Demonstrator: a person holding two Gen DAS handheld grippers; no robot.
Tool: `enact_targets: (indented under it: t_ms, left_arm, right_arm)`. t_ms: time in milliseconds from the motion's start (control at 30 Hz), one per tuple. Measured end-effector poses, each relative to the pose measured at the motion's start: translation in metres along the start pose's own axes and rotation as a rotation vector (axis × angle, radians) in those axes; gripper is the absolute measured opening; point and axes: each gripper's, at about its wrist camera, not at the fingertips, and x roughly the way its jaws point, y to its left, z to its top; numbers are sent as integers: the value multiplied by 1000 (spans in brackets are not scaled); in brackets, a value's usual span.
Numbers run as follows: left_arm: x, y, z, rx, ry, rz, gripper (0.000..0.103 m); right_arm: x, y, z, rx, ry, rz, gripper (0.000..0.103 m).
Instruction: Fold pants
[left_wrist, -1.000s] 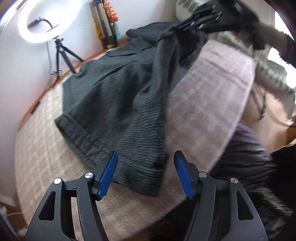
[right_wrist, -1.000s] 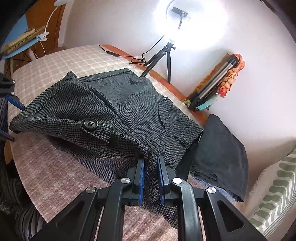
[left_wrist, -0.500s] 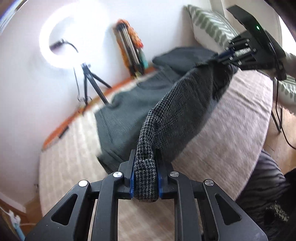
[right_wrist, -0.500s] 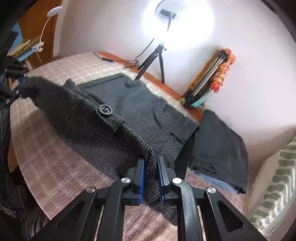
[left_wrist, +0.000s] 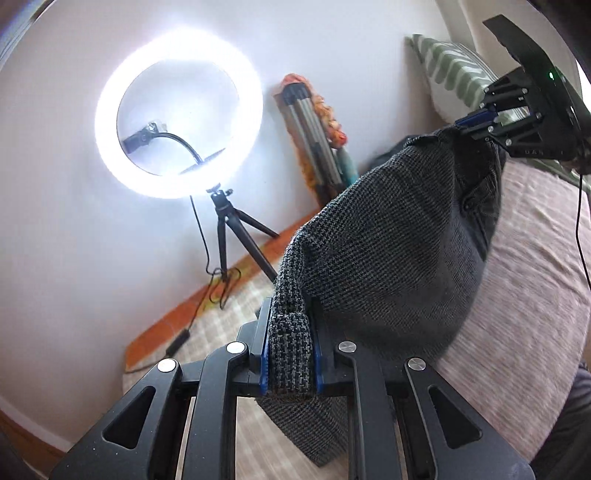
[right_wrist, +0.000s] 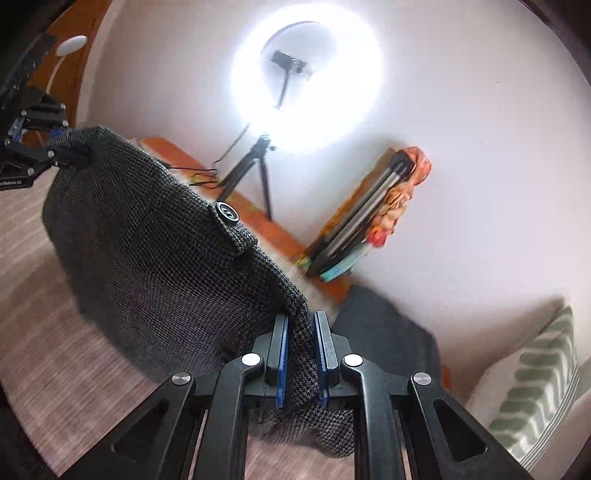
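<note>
The grey houndstooth pants (left_wrist: 388, 251) hang lifted between my two grippers above the checked table. My left gripper (left_wrist: 289, 343) is shut on one end of the waistband. My right gripper (right_wrist: 300, 354) is shut on the other end of the pants (right_wrist: 155, 273); a black button (right_wrist: 226, 212) shows on the band. Each gripper shows in the other's view, the right gripper (left_wrist: 476, 123) at upper right, the left gripper (right_wrist: 55, 147) at upper left. The lower part of the pants is hidden below.
A lit ring light (left_wrist: 177, 114) on a small tripod (left_wrist: 229, 236) stands at the wall, with its cable on the checked tablecloth (left_wrist: 535, 280). A folded tripod with orange cloth (right_wrist: 376, 210) leans beside it. A dark folded garment (right_wrist: 384, 332) and a striped pillow (right_wrist: 539, 376) lie right.
My left gripper closed on the pants' edge, then both grippers lifted the pants off the table and tilted up toward the wall.
</note>
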Motion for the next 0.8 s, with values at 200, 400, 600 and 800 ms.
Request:
enact_targets:
  t_ms: [200, 400, 600, 800]
  left_arm:
    - [56, 19, 9, -38, 62, -22, 15]
    - [117, 26, 3, -59, 150, -40, 15]
    - [173, 22, -11, -40, 246, -53, 15]
    - [210, 21, -13, -52, 294, -55, 16]
  right_arm:
    - [56, -10, 19, -10, 63, -15, 11]
    - [115, -11, 22, -11, 150, -2, 11]
    - [171, -5, 16, -19, 238, 24, 11]
    - [214, 3, 7, -46, 315, 11, 11]
